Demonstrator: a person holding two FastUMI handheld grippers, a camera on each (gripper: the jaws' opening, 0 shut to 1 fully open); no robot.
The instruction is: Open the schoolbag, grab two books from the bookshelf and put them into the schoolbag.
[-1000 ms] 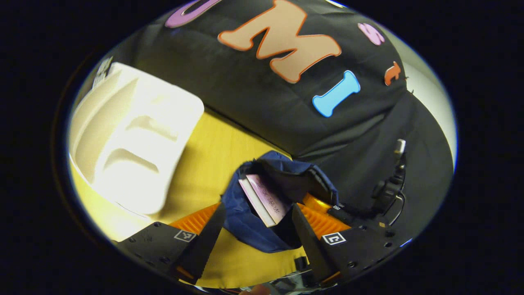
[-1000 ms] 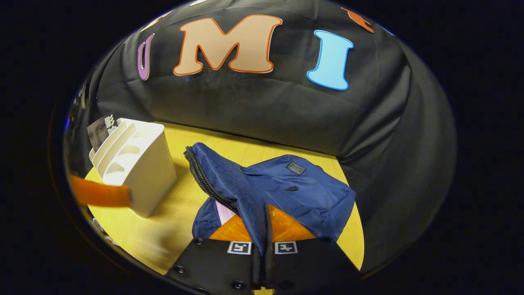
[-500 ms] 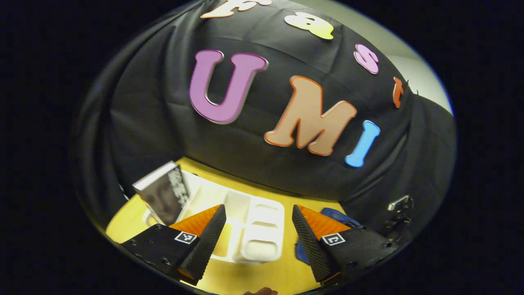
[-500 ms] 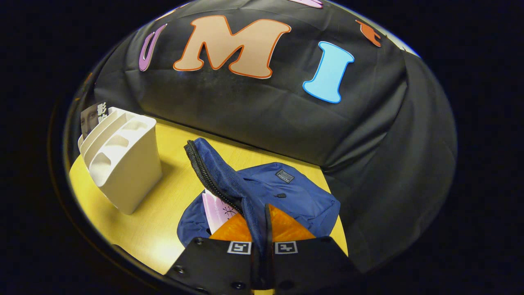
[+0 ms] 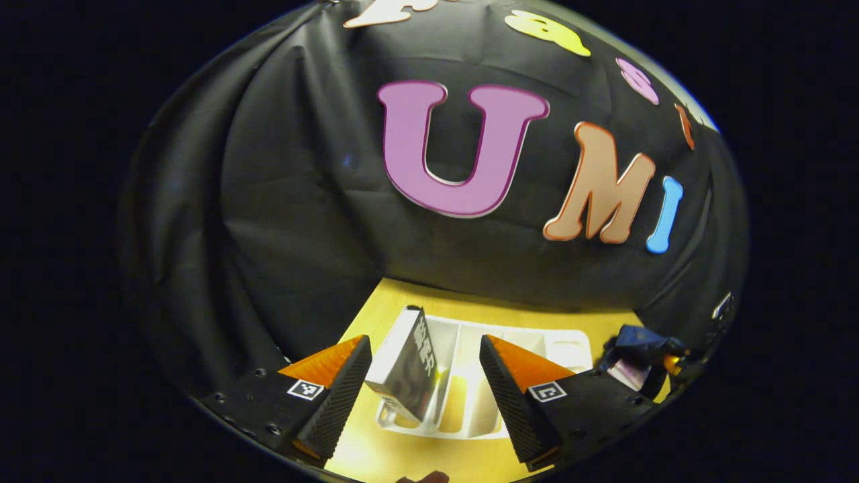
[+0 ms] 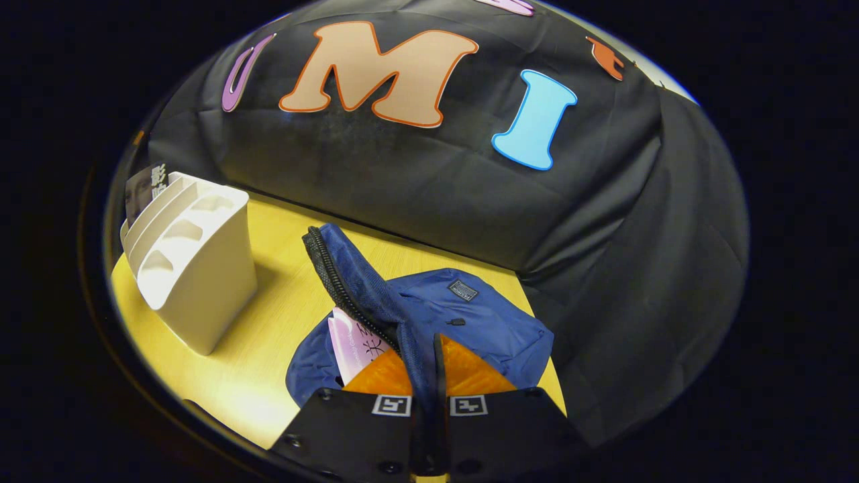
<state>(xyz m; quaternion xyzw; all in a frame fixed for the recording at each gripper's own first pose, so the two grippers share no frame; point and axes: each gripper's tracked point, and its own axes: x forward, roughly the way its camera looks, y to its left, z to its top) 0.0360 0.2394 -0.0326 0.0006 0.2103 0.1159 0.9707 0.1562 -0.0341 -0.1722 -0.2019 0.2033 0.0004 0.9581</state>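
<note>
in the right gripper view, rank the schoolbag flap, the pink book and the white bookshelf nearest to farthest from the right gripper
1. The schoolbag flap: pinched between the fingers of the right gripper.
2. The pink book: just left of the gripper, poking out of the bag's mouth.
3. The white bookshelf: far left on the table, well apart from the bag.

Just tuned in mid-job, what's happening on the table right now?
The right gripper is shut on the raised flap of the blue fabric schoolbag, holding it open; a pink book already sits inside. The left gripper is open, its fingers either side of a dark-covered book standing in the white plastic bookshelf on the yellow table, not yet gripping it.
</note>
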